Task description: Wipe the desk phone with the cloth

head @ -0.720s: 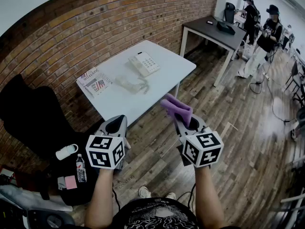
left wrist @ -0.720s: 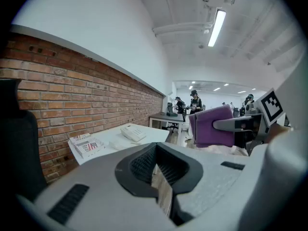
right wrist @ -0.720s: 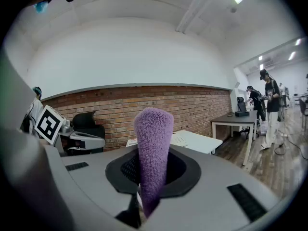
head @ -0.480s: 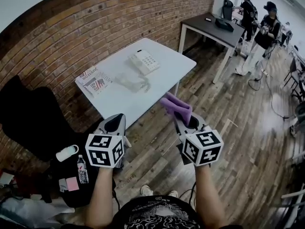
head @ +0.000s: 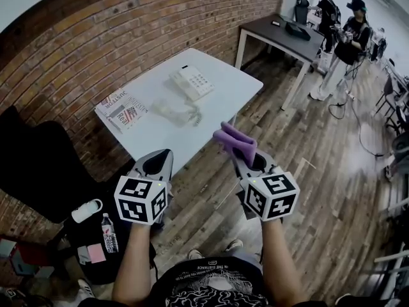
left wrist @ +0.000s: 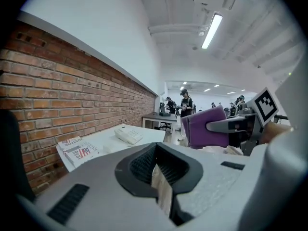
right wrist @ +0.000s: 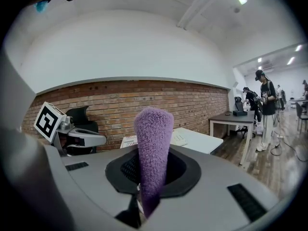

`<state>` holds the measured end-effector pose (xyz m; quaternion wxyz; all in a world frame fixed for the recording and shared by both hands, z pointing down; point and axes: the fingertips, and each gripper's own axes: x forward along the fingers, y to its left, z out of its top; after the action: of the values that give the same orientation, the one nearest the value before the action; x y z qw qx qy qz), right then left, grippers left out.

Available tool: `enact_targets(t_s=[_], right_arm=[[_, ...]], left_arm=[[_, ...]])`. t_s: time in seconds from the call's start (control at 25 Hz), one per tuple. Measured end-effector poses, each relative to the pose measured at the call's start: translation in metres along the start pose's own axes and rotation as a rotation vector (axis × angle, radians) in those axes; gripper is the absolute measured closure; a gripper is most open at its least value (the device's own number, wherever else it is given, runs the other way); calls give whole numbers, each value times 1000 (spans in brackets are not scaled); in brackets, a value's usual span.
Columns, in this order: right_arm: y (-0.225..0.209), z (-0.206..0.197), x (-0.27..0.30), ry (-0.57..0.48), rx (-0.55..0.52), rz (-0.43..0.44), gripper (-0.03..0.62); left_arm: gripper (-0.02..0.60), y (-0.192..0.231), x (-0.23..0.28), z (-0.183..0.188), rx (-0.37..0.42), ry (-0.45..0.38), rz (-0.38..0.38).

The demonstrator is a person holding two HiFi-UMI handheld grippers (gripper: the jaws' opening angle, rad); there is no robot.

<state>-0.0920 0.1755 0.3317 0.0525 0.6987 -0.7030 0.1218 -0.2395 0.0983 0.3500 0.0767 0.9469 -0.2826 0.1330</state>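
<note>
A white desk phone [head: 193, 82] lies on the far part of a white table [head: 223, 104], its handset [head: 174, 113] off the cradle and resting nearer me. The phone shows small in the left gripper view [left wrist: 127, 134] and is mostly hidden behind the cloth in the right gripper view. My right gripper [head: 246, 160] is shut on a folded purple cloth [head: 235, 142], held in the air short of the table's near edge; the cloth [right wrist: 153, 153] stands upright between its jaws. My left gripper [head: 155, 169] is shut with nothing in it, level with the right one.
A magazine [head: 123, 109] lies at the table's left end beside the brick wall [head: 96, 50]. A dark desk [head: 287, 37] stands farther right, with people [head: 348, 37] past it. A black chair [head: 38, 165] and a bag with bottles [head: 96, 235] sit to my left on the wooden floor.
Both grippers keep their pose. The view has shifted slightly, so the table sits a little higher and more to the left; the people at the back have moved a bit.
</note>
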Motion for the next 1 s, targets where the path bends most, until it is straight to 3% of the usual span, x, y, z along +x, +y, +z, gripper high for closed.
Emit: enact_targets(t_s=[0.32,0.72,1.0], right_arm=[[-45,-1,41,-1,14,52,549],[-157,19,88,22,15,161,549],[-207,31,115,33,8,242,549]], left_arm=[[575,-1,56,3,-24,11,26],[575,-23,150,34,-83,21,152],[575,-33,196,47,-95,25,235]])
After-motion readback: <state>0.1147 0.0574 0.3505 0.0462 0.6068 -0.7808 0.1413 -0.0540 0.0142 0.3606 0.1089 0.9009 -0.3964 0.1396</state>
